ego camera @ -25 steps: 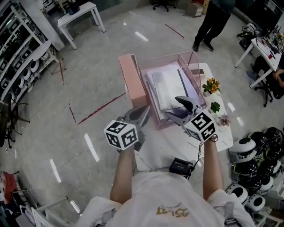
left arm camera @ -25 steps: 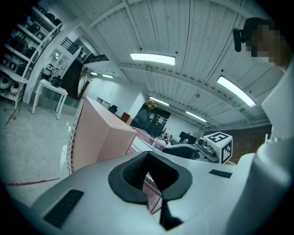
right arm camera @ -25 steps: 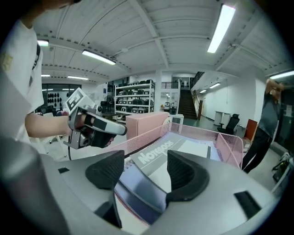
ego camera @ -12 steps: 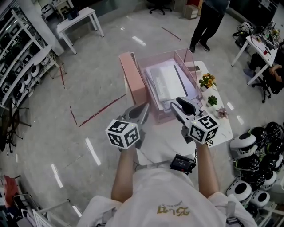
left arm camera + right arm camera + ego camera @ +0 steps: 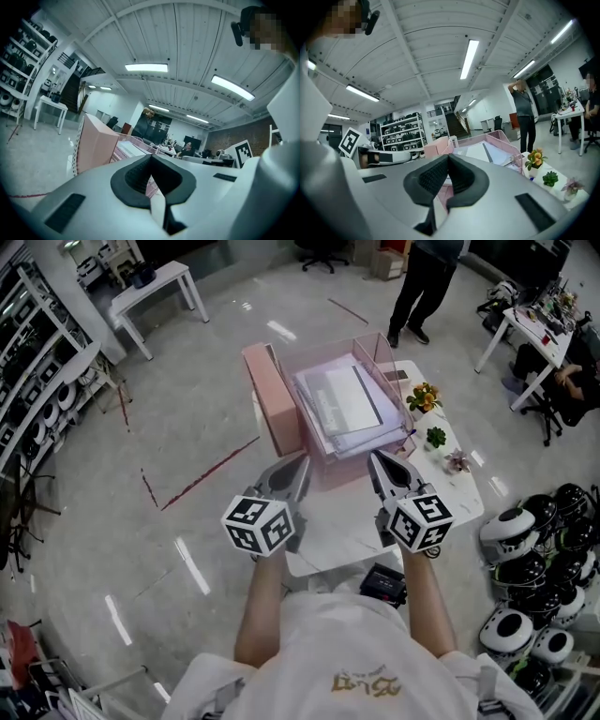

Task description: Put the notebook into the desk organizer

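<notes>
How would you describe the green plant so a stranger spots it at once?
Find the white table holding the pink desk organizer. Three small plants line its right edge; the green plant is the middle one, without blooms, between orange flowers and a pale pink flower.

Head view looks steeply down; gripper views face the desk organizer (image 5: 328, 468).

Organizer (image 5: 330, 470), small plants (image 5: 424, 397) on table (image 5: 459, 493)

Organizer (image 5: 330, 468) top open, pink box (image 5: 273, 411) beside
</notes>
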### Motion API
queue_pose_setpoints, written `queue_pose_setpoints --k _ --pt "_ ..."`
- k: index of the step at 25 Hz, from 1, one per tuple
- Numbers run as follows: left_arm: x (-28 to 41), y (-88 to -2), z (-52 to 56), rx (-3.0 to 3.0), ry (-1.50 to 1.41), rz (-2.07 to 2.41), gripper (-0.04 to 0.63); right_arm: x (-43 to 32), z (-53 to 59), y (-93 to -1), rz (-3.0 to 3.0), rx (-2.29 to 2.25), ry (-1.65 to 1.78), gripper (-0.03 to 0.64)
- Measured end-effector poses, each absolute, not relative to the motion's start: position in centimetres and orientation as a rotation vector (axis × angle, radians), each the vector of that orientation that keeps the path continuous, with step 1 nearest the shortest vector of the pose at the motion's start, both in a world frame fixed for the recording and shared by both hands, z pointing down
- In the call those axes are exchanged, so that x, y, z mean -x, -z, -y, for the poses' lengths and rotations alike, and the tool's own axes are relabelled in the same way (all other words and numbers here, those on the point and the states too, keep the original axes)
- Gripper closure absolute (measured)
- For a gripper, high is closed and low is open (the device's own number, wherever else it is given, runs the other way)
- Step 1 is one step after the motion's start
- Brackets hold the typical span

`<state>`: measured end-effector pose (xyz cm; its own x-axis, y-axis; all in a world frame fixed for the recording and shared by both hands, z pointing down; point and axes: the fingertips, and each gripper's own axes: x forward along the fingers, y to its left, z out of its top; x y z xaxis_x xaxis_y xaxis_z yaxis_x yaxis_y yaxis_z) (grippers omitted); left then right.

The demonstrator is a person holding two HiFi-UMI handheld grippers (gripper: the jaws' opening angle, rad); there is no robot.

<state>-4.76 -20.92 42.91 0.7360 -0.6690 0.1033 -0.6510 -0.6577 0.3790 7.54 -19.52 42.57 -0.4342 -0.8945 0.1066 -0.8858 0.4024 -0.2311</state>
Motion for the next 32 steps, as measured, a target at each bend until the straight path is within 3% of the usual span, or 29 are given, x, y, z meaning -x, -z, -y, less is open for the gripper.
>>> queue_pose_setpoints --k 32 --pt "4.0 -42.9 18.4 -2.554 0.047 0.998 0.578 -8.9 16.4 -42.6 -2.594 1.775 0.308 0.607"
